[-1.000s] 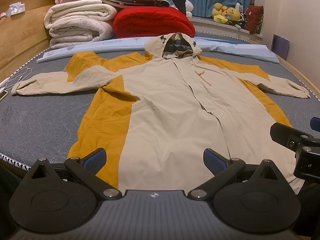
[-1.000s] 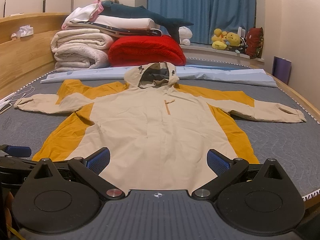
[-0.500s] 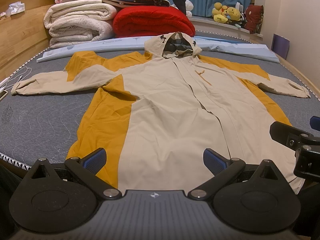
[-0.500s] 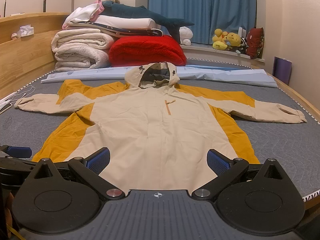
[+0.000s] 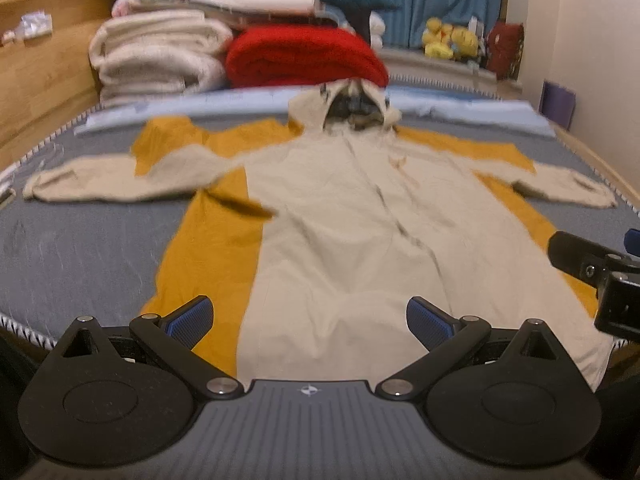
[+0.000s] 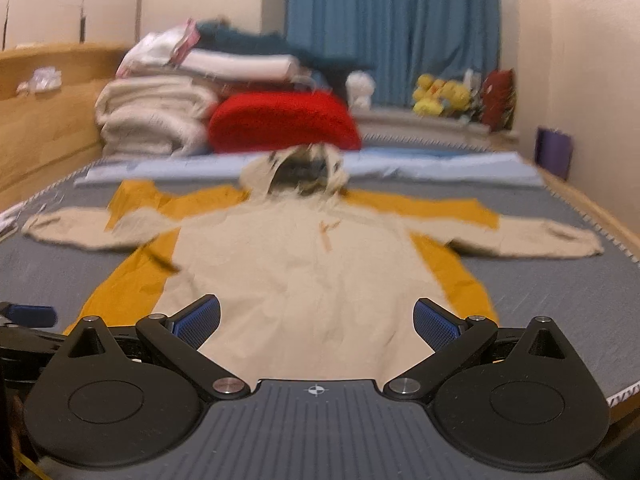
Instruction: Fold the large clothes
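Now: both grippers wide open, holding nothing.
Jacket [image 5: 340, 240] limp, light, slippery; pinch hem just ahead of fingers [image 5: 188, 318].

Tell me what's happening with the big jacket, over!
Left tool open, holding nothing. Right tool open, holding nothing. Jacket spread flat on the mattress, sleeves out, not folded. Nothing lying on it.
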`<action>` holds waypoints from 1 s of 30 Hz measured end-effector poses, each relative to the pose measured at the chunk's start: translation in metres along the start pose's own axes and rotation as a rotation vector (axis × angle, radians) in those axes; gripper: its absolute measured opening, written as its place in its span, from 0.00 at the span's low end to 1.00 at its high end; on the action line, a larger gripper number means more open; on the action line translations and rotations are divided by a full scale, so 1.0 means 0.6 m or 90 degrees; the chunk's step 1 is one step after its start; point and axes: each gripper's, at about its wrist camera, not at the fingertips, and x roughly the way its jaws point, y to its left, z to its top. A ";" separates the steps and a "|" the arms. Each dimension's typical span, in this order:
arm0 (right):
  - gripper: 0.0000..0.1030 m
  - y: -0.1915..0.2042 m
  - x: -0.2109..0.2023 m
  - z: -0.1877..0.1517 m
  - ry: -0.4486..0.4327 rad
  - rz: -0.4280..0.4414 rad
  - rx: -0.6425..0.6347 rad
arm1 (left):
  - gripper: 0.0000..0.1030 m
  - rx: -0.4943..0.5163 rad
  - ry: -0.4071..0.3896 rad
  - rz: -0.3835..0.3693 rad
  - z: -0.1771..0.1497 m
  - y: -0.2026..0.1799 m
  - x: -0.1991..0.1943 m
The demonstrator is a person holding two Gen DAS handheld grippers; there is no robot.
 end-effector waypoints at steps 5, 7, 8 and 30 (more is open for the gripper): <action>0.98 -0.012 -0.014 0.011 -0.072 -0.044 0.016 | 0.91 -0.006 -0.071 -0.020 0.057 0.019 -0.021; 0.98 -0.019 -0.012 0.017 -0.083 -0.065 0.022 | 0.85 -0.004 -0.097 -0.033 0.097 0.028 -0.022; 0.98 -0.030 -0.014 0.017 -0.085 -0.073 0.026 | 0.81 -0.003 -0.109 -0.038 0.116 0.032 -0.020; 0.99 -0.067 0.104 0.153 -0.105 -0.058 -0.023 | 0.60 0.013 -0.121 -0.023 0.383 0.184 0.325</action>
